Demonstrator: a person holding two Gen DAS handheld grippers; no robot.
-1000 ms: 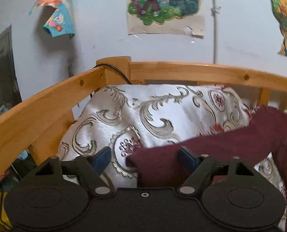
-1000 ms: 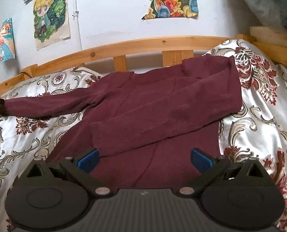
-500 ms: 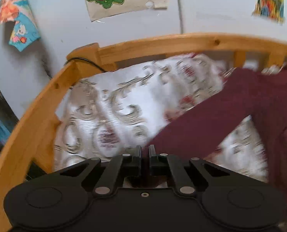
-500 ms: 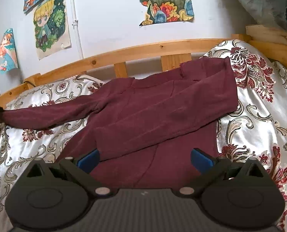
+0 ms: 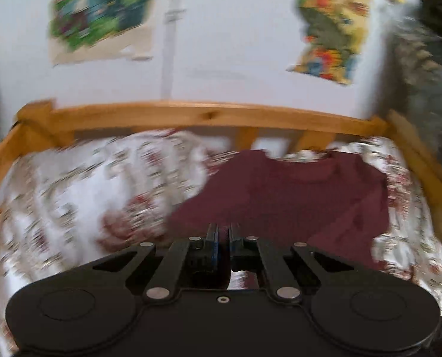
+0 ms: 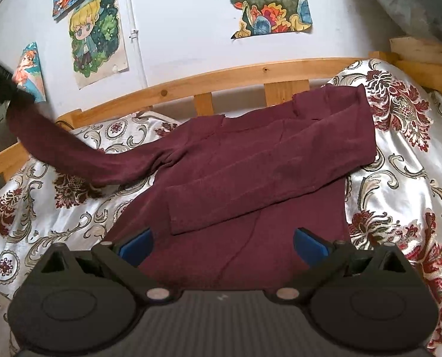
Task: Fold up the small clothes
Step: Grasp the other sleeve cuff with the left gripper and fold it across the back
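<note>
- Across the patterned bedspread (image 6: 405, 178), inside a wooden bed rail (image 6: 250, 74), lies a maroon sweater (image 6: 250, 154), one sleeve folded over its chest.
- Its other sleeve (image 6: 72, 154) rises off the cover toward the upper left of the right wrist view.
- Left gripper (image 5: 222, 232): jaws closed, pinching that sleeve's cuff.
- Right gripper (image 6: 222, 238): jaws spread wide above the sweater's lower part, holding nothing.
</note>
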